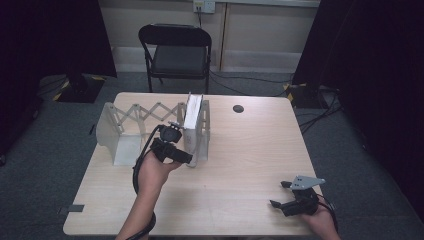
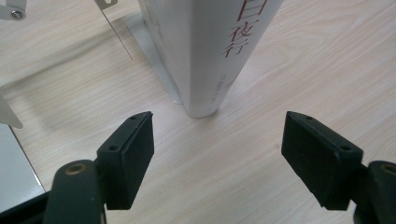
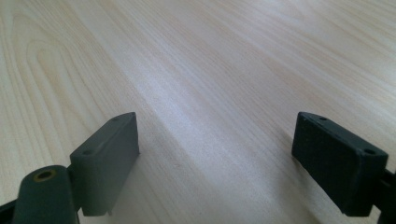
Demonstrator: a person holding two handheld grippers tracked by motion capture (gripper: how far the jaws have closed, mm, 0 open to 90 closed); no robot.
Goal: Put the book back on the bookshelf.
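Wood table [image 1: 240,165]; white book [image 2: 205,51] upright, red spine characters.

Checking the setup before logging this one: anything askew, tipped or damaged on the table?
Nothing stands out. The white book stands upright against the right end of the expandable bookend rack; the left tongs are open just short of its spine.

Black grippers [image 1: 176,141], screw-holed pads [image 2: 128,154], black cables, grey three-cornered plate [image 1: 306,182]
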